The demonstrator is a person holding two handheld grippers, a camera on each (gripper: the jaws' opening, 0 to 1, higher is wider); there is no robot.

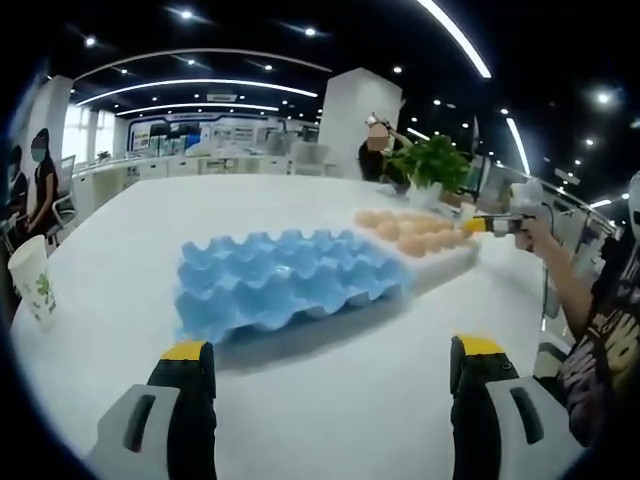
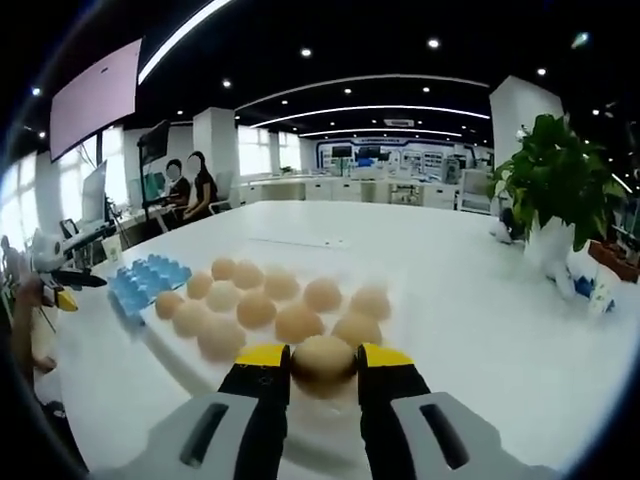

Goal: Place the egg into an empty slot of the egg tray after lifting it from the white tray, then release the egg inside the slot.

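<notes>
Fig.: pickup step, egg just gripped. My right gripper [image 2: 323,372] has its jaws closed snug on one egg [image 2: 322,360], w/ the yellow tips pressing it from both sides, at the near edge of the white tray [image 2: 175,362]. I can't tell if the egg has cleared the tray yet. My left gripper [image 1: 325,362] is wide open, holds nothing, and hovers over the white table [image 1: 330,400] short of the blue egg tray [image 1: 285,280].

Next, as I judge: lift straight up, carry across to an empty blue cup, lower, then open.

Materials: eggs are smooth, rounded, pale tan. Egg tray looks like moulded pulp or plastic, peaked ridges btwn deep cups, all cups in view empty. Table top is glossy, flat.
</notes>
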